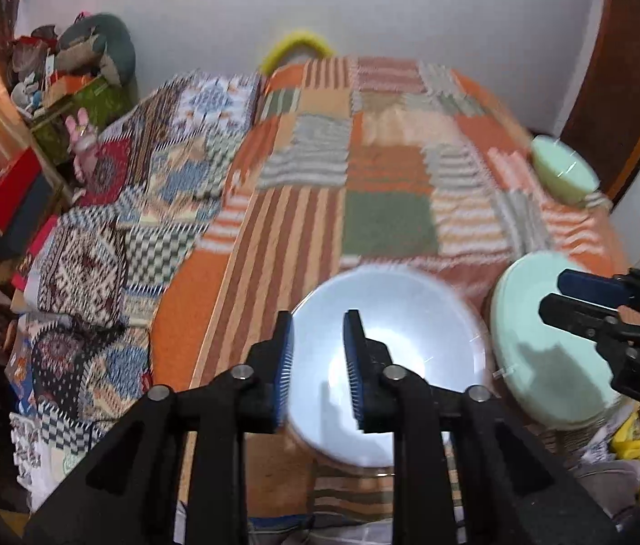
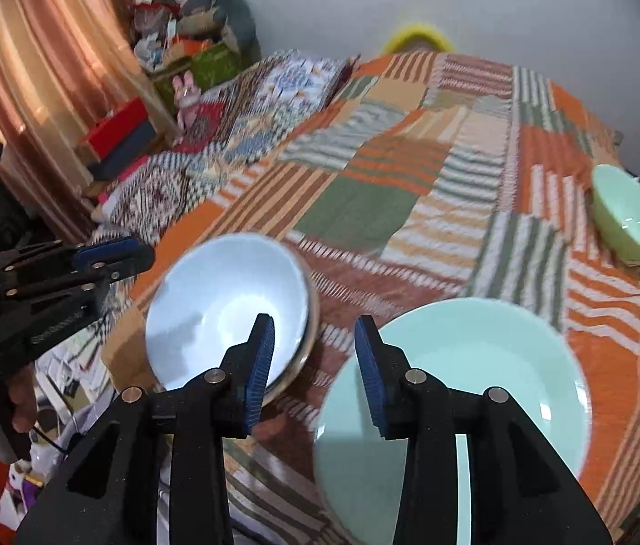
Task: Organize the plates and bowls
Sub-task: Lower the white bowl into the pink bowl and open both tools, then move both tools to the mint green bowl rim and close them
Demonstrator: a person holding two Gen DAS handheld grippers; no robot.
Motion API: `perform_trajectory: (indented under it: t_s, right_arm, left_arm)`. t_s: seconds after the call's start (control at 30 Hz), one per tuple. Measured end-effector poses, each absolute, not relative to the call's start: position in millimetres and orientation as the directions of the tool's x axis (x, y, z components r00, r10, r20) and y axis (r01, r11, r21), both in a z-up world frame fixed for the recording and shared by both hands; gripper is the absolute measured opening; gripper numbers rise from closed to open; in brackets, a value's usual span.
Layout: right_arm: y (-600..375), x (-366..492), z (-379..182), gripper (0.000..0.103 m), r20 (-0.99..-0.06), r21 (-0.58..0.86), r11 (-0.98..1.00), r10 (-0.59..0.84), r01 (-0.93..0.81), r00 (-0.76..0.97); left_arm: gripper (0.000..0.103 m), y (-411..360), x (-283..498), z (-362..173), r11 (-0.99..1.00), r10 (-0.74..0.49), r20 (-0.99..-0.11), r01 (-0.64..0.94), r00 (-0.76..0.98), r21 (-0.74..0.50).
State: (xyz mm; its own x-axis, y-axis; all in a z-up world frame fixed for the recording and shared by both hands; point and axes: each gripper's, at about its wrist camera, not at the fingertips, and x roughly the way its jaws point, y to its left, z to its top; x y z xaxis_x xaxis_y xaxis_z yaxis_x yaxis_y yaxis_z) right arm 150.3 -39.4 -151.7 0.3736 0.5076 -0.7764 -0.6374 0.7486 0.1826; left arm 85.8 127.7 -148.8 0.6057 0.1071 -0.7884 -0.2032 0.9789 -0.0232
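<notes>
patchwork bedspread [image 1: 388, 222] covers the bed; striped curtain [image 2: 47, 68] at one side.

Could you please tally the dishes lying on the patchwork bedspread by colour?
White: 1, the round white bowl near the front edge, which seems to rest on another dish whose colour is unclear.
Mint green: 1, the wide mint-green plate beside it.
Pale green: 1, the small pale-green bowl at the far right.
Total: 3 clearly visible.

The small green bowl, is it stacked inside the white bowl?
No, the small green bowl sits alone on the far right of the blanket, well apart from the white bowl.
</notes>
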Motion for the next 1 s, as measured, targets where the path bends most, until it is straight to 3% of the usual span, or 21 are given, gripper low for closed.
perform_trajectory:
  t_s: [0.1,0.5,0.77,1.0]
  right_arm:
    - [-60.6,154.0,-133.9,0.034,-0.741,0.184,0.772,0.516,-0.608,0.43]
    - [-185.7,183.2,-59.2,0.04,-0.588,0.16,0.894,0.427,-0.418,0.688]
    - [-248.8,209.9,-40.2,0.04,-0.551,0.153,0.94,0.338,-0.305,0.763]
    - [-277.8,250.9,-50.1,0.04,-0.575,0.158,0.958,0.286,-0.239,0.767]
  left_arm:
    - [0.036,114.2,85.9,-121.8,0.984,0.079,-0.744,-0.17,0.664,-0.047]
    - [0.053,23.8,130.9,-25.7,0.996,-0.078,-0.587,0.045,0.806,-0.071]
    - [0.059,-38.0,193.6,-7.6,0.984,-0.178,-0.571,0.159,0.802,-0.082]
    - [0.06,-67.1,258.9,-33.2,0.972,-0.234,-0.613,0.201,0.755,-0.123]
